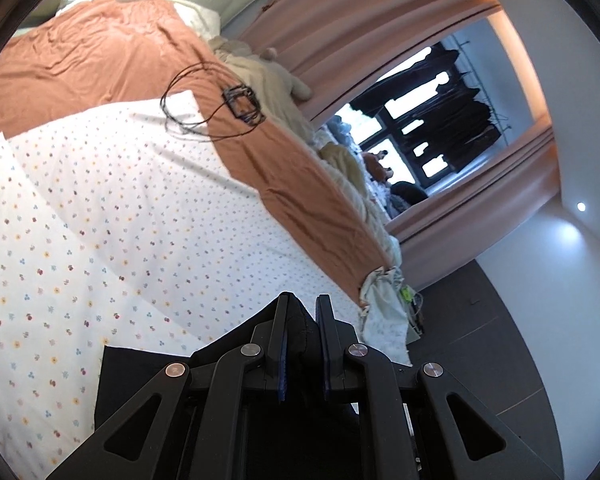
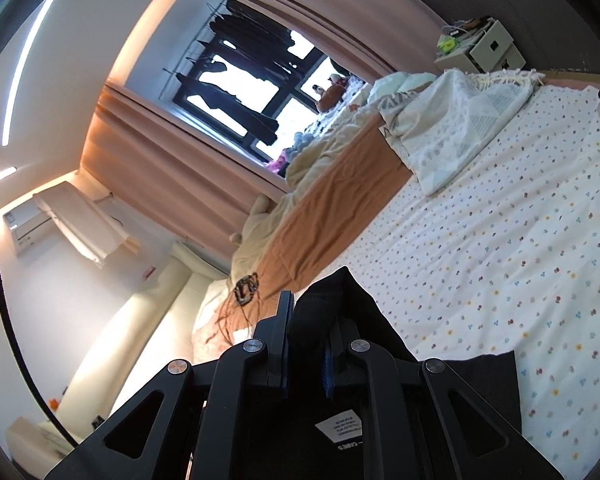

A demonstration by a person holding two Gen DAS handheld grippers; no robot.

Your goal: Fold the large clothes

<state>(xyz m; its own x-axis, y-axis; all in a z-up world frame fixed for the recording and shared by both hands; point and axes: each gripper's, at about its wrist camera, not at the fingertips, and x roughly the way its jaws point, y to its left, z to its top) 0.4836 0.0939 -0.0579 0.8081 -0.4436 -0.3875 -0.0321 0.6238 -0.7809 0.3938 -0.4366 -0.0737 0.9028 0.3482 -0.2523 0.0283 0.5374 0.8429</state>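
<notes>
- The left tool (image 1: pixel 303 304) is clamped on a fold of black garment (image 1: pixel 148 384); the cloth bunches between its blue-edged pads and spreads out below and to the left of the fingers.
- The right tool (image 2: pixel 308 312) is likewise clamped on the black garment (image 2: pixel 352 308); a peak of cloth rises above the fingertips and the fabric drapes down to the right of the tool, with a white label (image 2: pixel 340 430) showing between the arms below the pads.
- Beyond both tools lies the bed, covered by a white floral sheet (image 1: pixel 100 220), and the garment's lower edge hangs over or lies on it, which of the two I cannot tell.
- Past the floral sheet, farther from the left tool, an orange blanket (image 1: pixel 100 52) covers the rest of the bed, with a black cable (image 1: pixel 188 96) looped on it beside a small black framed device (image 1: pixel 242 104).
- Ahead and right of the right tool, a pale patterned throw (image 2: pixel 456 120) lies bunched on the far edge of the floral sheet.
- Beyond the bed, peach curtains (image 2: pixel 172 160) frame a window (image 2: pixel 260 80) with dark clothes hanging outside.
- A small nightstand (image 2: pixel 488 46) stands at the far corner.
</notes>
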